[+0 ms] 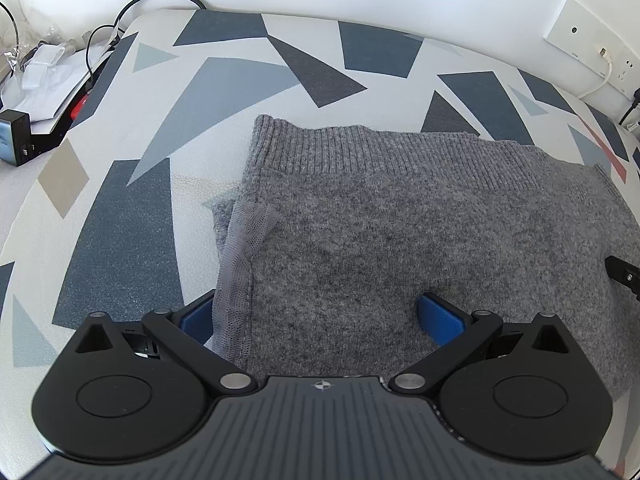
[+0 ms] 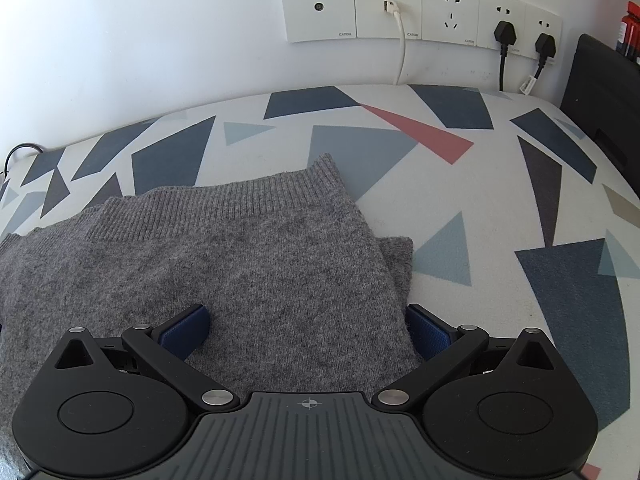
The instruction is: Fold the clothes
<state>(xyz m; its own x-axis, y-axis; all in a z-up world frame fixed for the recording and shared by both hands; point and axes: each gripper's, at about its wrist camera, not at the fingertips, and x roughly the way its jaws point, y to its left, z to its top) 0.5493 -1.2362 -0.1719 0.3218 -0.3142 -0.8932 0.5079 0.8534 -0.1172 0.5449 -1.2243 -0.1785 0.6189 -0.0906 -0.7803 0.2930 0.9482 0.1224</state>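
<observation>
Left wrist view first: at the far left edge of the bench (image 1: 120, 128), with its cover of blue, grey and tan shapes, lie a black cable (image 1: 132, 4), white papers (image 1: 44, 80) and a small dark box (image 1: 14, 134). Moving right, the grey sweater (image 1: 380, 220) lies folded flat on the bench, its ribbed hem (image 1: 360, 152) turned toward the wall and its long axis running left to right across the view. A strip of grey mesh (image 1: 244, 248) shows along the sweater's left fold. The left tool (image 1: 320, 316) stands wide open over the near left part of the sweater, one blue pad (image 1: 438, 318) resting on the knit and the other just off its left edge. A black part of the other tool (image 1: 622, 274) pokes in at the right.

Right wrist view: the sweater (image 2: 240, 260) fills the left and centre, hem (image 2: 240, 204) again toward the wall. The right tool (image 2: 308, 330) is spread wide astride the sweater's right edge, gripping nothing. Farther right is bare bench (image 2: 520, 200), and above it a row of wall sockets (image 2: 420, 12) with a white cable (image 2: 402, 52) and two black plugs (image 2: 506, 34).
</observation>
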